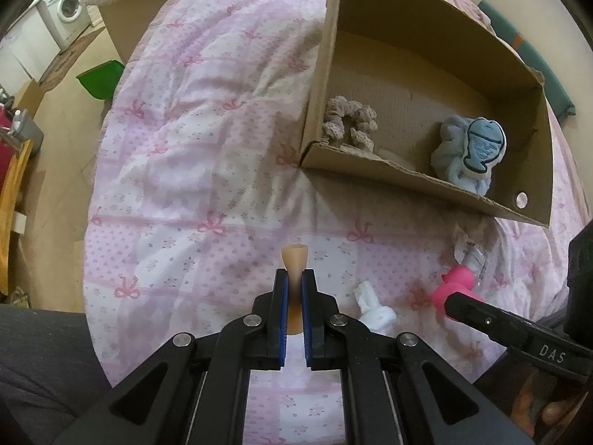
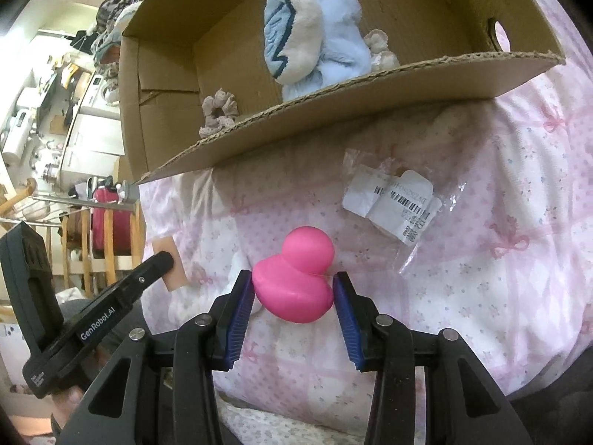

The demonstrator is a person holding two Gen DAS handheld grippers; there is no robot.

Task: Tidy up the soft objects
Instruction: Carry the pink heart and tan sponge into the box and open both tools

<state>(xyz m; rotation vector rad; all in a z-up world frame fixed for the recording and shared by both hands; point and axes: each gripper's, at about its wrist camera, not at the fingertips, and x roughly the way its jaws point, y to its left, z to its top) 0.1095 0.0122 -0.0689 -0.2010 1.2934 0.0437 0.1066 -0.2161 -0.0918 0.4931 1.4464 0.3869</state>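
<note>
My left gripper (image 1: 294,278) is shut on a slim peach-coloured soft piece (image 1: 294,256), whose flared end sticks out past the fingertips above the pink quilt (image 1: 185,167). My right gripper (image 2: 292,280) is shut on a pink rubber duck (image 2: 296,278), with the blue pads pressing its body from both sides just over the quilt. The left wrist view shows that duck (image 1: 456,282) at the right. An open cardboard box (image 1: 407,174) behind holds a beige scrunchie (image 1: 348,122) and a blue plush (image 1: 467,152). A white soft item (image 1: 374,307) lies between the grippers.
A clear plastic bag with barcode labels (image 2: 396,200) lies on the quilt in front of the box (image 2: 333,89). The bed's edge drops off at the left, with a green bin (image 1: 100,78) and a washing machine (image 1: 66,11) on the floor beyond.
</note>
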